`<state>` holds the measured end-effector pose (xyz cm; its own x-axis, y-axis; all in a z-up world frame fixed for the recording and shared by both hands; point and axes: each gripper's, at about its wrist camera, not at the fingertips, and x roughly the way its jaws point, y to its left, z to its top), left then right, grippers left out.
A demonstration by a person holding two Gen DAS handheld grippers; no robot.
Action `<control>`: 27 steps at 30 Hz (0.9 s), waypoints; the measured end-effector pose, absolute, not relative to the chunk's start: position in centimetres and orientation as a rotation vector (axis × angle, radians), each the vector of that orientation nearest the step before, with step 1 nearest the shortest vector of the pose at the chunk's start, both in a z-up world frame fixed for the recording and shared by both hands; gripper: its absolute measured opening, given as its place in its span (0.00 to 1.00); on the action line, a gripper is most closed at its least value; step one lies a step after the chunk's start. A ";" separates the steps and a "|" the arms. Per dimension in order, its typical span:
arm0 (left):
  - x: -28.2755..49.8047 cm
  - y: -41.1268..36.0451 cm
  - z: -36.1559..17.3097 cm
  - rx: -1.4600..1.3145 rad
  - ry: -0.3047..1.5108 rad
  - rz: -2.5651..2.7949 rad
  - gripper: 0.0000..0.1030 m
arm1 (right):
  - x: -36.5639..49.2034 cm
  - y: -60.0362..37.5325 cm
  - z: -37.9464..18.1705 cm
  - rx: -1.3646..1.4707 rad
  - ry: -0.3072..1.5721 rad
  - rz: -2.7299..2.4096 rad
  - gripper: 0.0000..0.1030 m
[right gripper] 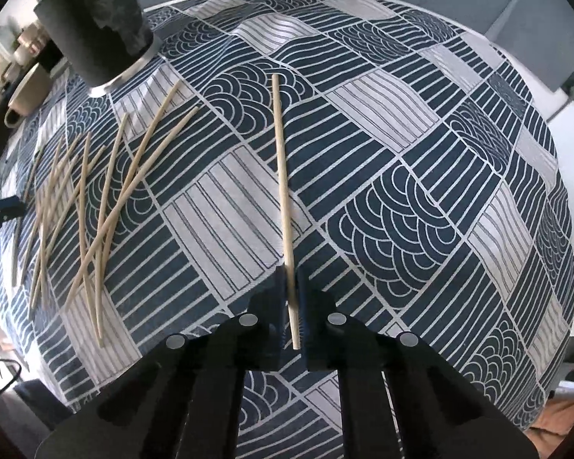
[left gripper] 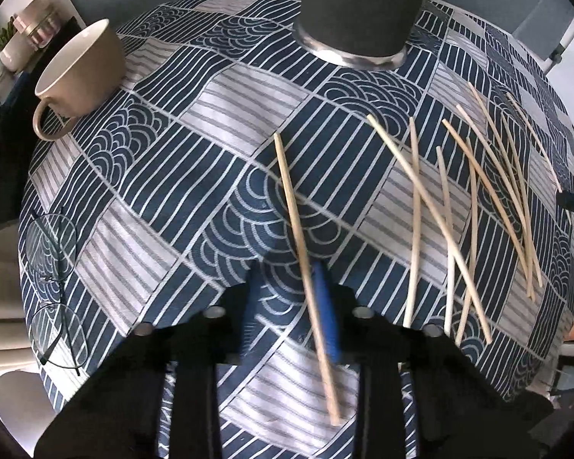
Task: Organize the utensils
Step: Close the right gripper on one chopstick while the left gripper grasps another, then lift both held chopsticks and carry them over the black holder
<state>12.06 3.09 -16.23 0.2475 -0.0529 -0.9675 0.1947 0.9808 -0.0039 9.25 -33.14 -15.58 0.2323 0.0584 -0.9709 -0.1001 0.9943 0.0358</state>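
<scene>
My left gripper (left gripper: pixel 287 267) points down at the table. A pale wooden chopstick (left gripper: pixel 294 206) lies lengthwise between its blue pads, against the right pad, and cloth shows in the wide gap to the left pad. The pads do not clamp it, so the gripper is open. My right gripper (right gripper: pixel 289 273) is shut on another chopstick (right gripper: pixel 281 160), which runs forward from the narrow slot between its fingers. Several loose chopsticks (left gripper: pixel 417 191) lie crossed on the cloth, right of the left gripper and left of the right one (right gripper: pixel 105 229). A dark cylindrical holder (left gripper: pixel 363 7) (right gripper: pixel 92 26) stands at the far side.
A blue and white patterned tablecloth (left gripper: pixel 210 114) covers the round table. A beige cup (left gripper: pixel 80 72) (right gripper: pixel 26 91) stands at the far left. Thin-framed glasses (left gripper: pixel 53 290) lie near the left edge. Shelves with small items are beyond the table at the left.
</scene>
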 end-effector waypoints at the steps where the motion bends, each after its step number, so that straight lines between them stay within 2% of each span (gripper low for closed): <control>1: 11.7 3.0 -16.2 0.126 1.316 -0.173 0.17 | 9.3 -33.4 -15.7 -0.034 1.335 0.108 0.04; 2: 11.6 3.3 -16.2 0.122 1.323 -0.175 0.12 | 9.3 -33.5 -15.7 -0.029 1.340 0.105 0.04; 5: 10.8 4.0 -16.0 0.101 1.341 -0.170 0.05 | 9.4 -34.3 -15.7 0.000 1.349 0.100 0.04; 16: 9.7 7.8 -15.8 0.042 1.419 -0.133 0.05 | 8.0 -36.2 -15.4 0.115 1.377 0.114 0.04; 27: 10.9 9.7 -11.4 0.001 1.349 -0.124 0.04 | 8.8 -35.7 -10.7 0.229 1.268 0.216 0.04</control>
<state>10.87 9.70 -11.45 0.2141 -0.0888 -0.9728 0.0905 0.9934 -0.0708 8.81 -35.69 -10.66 0.2835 0.2852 -0.9156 -0.0340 0.9571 0.2876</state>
